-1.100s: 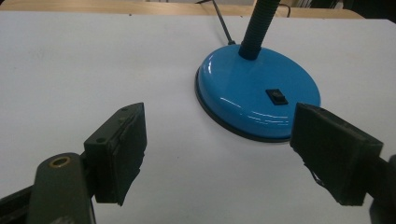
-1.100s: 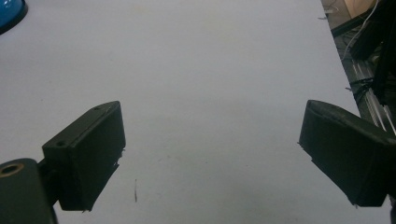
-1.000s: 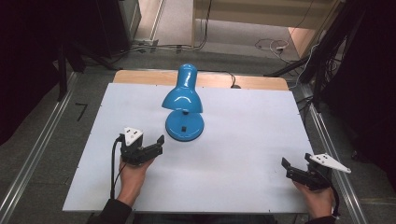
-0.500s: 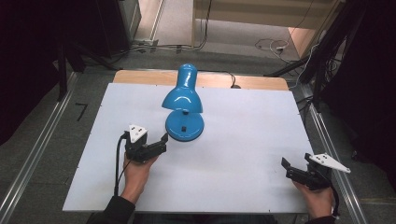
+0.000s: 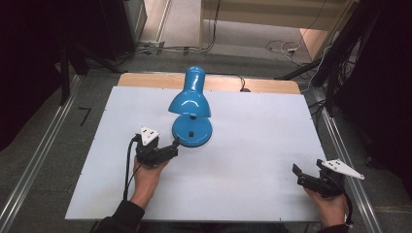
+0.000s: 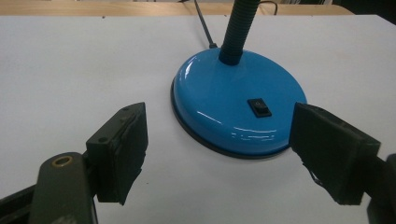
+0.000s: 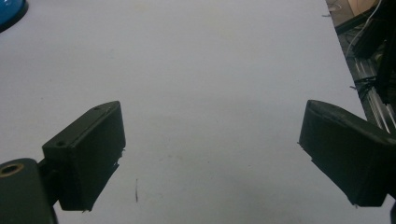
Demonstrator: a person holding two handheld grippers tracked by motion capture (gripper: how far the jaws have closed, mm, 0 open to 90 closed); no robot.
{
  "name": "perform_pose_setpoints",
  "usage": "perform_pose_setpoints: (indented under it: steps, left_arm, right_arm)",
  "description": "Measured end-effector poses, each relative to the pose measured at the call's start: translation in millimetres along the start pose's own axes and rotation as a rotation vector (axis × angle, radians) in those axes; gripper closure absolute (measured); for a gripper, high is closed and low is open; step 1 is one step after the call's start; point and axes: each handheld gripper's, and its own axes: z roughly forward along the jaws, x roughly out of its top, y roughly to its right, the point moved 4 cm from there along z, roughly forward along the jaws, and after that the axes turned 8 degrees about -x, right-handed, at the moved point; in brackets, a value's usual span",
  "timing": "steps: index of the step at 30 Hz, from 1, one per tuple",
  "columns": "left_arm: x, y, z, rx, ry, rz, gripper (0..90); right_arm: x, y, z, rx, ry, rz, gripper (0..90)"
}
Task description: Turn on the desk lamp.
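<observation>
A blue lamp (image 5: 190,110) stands near the middle of the white desk (image 5: 252,145), a bit toward the far side, and its black cord runs off the back edge. That spot looks easy to reach with either hand. The lamp has a round, flat base (image 6: 238,109) that is smooth and shiny, so the light makes bright streaks on it. It looks like painted metal or hard plastic, but I cannot tell which. A thin dark ring goes around the bottom of the base. A small black switch (image 6: 259,107) sits on top of the base, on the side facing the person. A blue bendy neck (image 6: 239,31) with little ridges grows up from the base, and the shade (image 5: 190,99) on top is shaped like a bell. The left gripper (image 5: 171,148) is held low, just beside the near left edge of the base, and it points at it. Its two black fingers (image 6: 120,151) are spread wide apart with nothing between them. I think the hand is lined up this way to reach the base or the switch. The fingers are flat, blocky pads with a dull, soft look, maybe rubber. The right gripper (image 5: 303,175) waits far from the lamp, at the near right corner of the desk. Its fingers (image 7: 88,154) are wide apart too, and hold nothing. The desk top is plain, flat and smooth, with a few tiny marks.
</observation>
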Motion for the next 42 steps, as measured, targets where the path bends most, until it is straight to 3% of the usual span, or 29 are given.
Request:
perform_pose_setpoints:
  steps: [27,39,42]
  left_arm:
    - [8.8,6.7,22.7,-0.006,-0.009,0.021,21.4]
    - [13.2,7.9,33.1,-0.005,-0.012,0.021,25.6]
    - [14.3,8.4,34.4,-0.004,-0.005,0.025,31.6]
  right_arm:
    - [-0.6,0.3,2.5,0.005,-0.009,-0.003,5.8]
    - [-1.1,0.0,2.6,0.001,-0.016,-0.005,5.8]
    - [-1.3,0.4,3.1,0.002,-0.018,-0.005,5.8]
